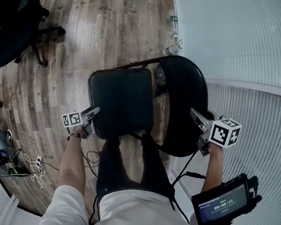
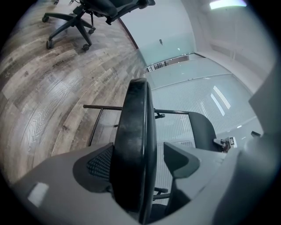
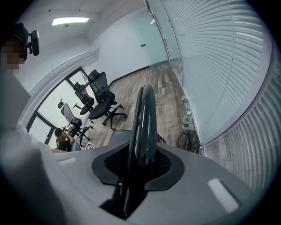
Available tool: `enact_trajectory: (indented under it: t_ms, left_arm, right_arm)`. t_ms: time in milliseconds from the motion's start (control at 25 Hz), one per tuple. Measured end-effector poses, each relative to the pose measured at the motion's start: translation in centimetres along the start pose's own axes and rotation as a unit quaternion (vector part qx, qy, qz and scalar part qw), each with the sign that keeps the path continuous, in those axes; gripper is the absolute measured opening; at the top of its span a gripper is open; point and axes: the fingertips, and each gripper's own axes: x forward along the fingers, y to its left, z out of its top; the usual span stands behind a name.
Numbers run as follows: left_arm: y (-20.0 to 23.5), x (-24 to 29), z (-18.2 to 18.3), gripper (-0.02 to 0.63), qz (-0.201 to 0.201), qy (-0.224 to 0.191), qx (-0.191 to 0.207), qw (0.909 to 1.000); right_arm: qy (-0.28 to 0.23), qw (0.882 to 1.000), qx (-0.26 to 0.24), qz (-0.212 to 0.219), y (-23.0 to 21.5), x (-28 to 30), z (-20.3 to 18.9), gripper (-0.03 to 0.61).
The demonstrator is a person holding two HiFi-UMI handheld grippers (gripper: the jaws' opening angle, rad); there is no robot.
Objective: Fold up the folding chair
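A wood-plank floor [image 1: 88, 31] is bounded at the right by a wall of white slatted blinds [image 1: 253, 115]. A black office chair [image 1: 15, 37] is placed at the far left. Bottles [image 1: 173, 22] are set at the wall's foot, and cables [image 1: 34, 167] are strewn over the floor at the near left. A ceiling light [image 3: 70, 20] is lit.

- Left claw [image 1: 94, 113], near left, forearm outstretched: jaws apart, astride the seat [image 1: 122, 101] edge.
- Right claw [image 1: 196, 114], right side: jaws clamped on the backrest [image 1: 183, 102].
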Motion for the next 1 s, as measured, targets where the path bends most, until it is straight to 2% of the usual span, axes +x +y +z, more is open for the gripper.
enact_trajectory:
  t_ms: [320,520,680,1000]
  left_arm:
    - [-3.8,-0.2,0.5,0.353,-0.001,-0.013,0.003,0.9999]
    - [-5.7,0.5,-0.5,0.353,0.002,-0.007,0.021,0.9998]
    - [-7.4,1.0,-1.2,0.351,-0.004,-0.021,0.037,0.9991]
    - [-9.3,1.7,-1.6,0.327,-0.009,-0.031,0.046,0.9984]
  right_arm:
    - [0.010,1.000,0.005,0.007,0.3,-1.8,1.7,0.089]
    - [0.012,1.000,0.005,0.015,-0.7,-2.6,1.0,0.085]
    - [0.011,0.999,0.008,0.035,-0.5,-2.9,0.5,0.063]
    - [0.010,0.999,0.006,0.033,-1.2,-2.8,0.2,0.055]
